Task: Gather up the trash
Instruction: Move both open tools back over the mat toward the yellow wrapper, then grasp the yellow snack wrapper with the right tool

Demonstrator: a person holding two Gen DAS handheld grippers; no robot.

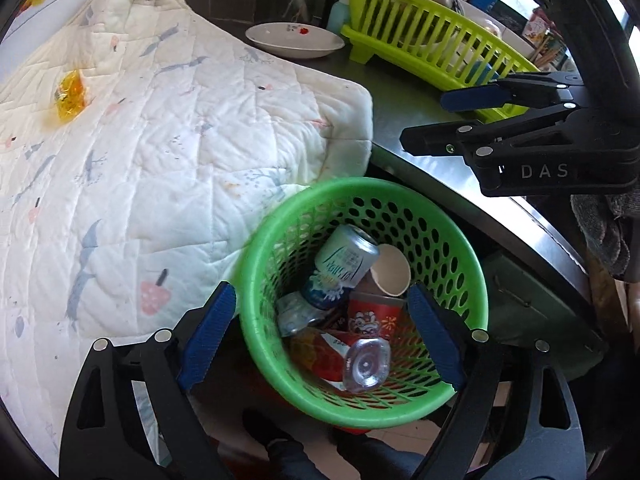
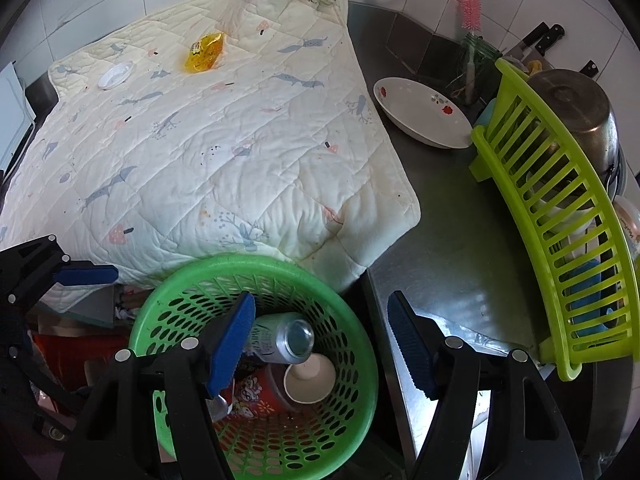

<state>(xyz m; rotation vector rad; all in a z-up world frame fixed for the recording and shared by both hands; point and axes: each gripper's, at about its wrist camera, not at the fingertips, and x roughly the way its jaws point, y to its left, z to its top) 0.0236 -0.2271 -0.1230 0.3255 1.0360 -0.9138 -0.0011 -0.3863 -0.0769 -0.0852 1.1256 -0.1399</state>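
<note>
Hovering over a green perforated basket (image 1: pixel 362 292), the left gripper (image 1: pixel 322 330) has its blue-padded fingers spread wide, nothing between the pads but the basket's interior below. Basket sits lower centre of the left wrist frame, against the edge of a steel counter (image 1: pixel 436 168).

Basket contents, left wrist view: blue-and-white drink can (image 1: pixel 340 268) lying tilted, white paper cup (image 1: pixel 390 269) on its side beside it, red printed cup (image 1: pixel 374 314), clear plastic bottle (image 1: pixel 367 364) seen bottom-end on.

Right gripper (image 2: pixel 320 340), lower centre of the right wrist frame: fingers apart, empty; left pad above the basket's interior, right pad above the counter edge. The same gripper appears at the right of the left wrist frame.

Trash not yet collected: yellow crumpled wrapper (image 2: pixel 204 52) and a small white lid (image 2: pixel 116 75), both upper left of the right wrist frame, lying on a quilted cream cloth (image 2: pixel 224 152) spread over the counter.

Upper right: white bowl (image 2: pixel 424 114), beside a lime dish rack (image 2: pixel 560 216) holding a steel pot (image 2: pixel 576 116).
</note>
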